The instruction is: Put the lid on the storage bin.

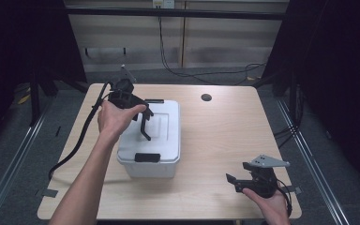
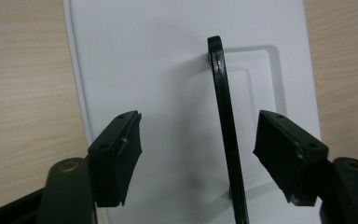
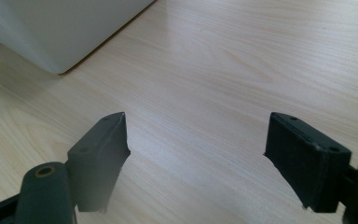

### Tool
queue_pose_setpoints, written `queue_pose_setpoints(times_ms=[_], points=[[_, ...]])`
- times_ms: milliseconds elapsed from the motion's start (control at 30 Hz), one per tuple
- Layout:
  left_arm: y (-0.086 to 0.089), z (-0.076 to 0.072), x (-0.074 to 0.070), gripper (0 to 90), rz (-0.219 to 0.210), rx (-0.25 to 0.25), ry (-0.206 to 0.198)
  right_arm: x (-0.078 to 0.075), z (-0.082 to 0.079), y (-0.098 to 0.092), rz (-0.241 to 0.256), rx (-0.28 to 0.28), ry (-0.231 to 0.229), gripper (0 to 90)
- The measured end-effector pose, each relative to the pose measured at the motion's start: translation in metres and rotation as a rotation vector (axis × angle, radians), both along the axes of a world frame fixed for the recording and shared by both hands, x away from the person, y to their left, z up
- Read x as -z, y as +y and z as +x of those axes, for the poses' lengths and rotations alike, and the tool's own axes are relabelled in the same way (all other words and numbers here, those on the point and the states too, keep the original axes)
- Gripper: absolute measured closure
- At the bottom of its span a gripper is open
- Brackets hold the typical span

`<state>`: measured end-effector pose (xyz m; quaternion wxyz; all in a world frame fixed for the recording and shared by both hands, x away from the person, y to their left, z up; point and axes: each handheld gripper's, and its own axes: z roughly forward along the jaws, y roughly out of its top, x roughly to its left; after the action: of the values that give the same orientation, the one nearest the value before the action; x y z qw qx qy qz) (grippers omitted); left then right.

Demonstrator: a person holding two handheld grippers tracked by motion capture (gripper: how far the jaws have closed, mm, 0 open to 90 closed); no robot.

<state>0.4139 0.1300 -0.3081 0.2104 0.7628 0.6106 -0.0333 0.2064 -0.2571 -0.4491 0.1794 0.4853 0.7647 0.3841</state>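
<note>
A white lidded box [image 1: 161, 140] stands left of centre on the wooden table [image 1: 215, 136]. Its black carrying handle [image 1: 145, 127] is swung up from the lid. My left gripper [image 1: 143, 123] hovers over the lid and points down at it. In the left gripper view the handle [image 2: 226, 130] stands upright between the open jaws of my left gripper [image 2: 199, 135], closer to the right jaw and touching neither, with the white lid [image 2: 168, 70] behind. My right gripper [image 1: 236, 180] is held low at the table's near right, and it [image 3: 196, 140] is open over bare wood, with a corner of the box [image 3: 60, 28] ahead.
Black latches sit on the box's near end [image 1: 147, 157] and far end [image 1: 153, 101]. A dark round hole [image 1: 206, 97] marks the table's far side. The left gripper's cable [image 1: 82, 136] trails off the table's left edge. Bare wood lies to the right of the box.
</note>
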Motion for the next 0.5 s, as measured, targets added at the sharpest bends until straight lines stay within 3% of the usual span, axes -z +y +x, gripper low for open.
queue_pose_setpoints(times_ms=[100, 233, 300, 367, 500], points=[[0.007, -0.001, -0.004, 24.6, 0.017, 0.018, -0.028, 0.000, 0.000, 0.000, -0.001, 0.001, -0.001, 20.6], [0.013, -0.003, -0.011, 19.1, -0.028, 0.053, -0.062, 0.000, 0.000, 0.000, 0.000, 0.001, -0.003, 20.6], [0.018, -0.006, -0.015, 18.7, -0.040, 0.082, -0.108, 0.000, 0.000, 0.000, 0.000, 0.002, -0.003, 20.6], [0.020, -0.007, -0.016, 19.1, -0.031, 0.079, -0.132, 0.000, 0.000, 0.000, 0.002, 0.003, -0.004, 20.6], [0.024, -0.014, -0.017, 17.9, -0.040, 0.175, -0.197, 0.000, 0.000, 0.000, 0.000, 0.001, -0.003, 20.6]])
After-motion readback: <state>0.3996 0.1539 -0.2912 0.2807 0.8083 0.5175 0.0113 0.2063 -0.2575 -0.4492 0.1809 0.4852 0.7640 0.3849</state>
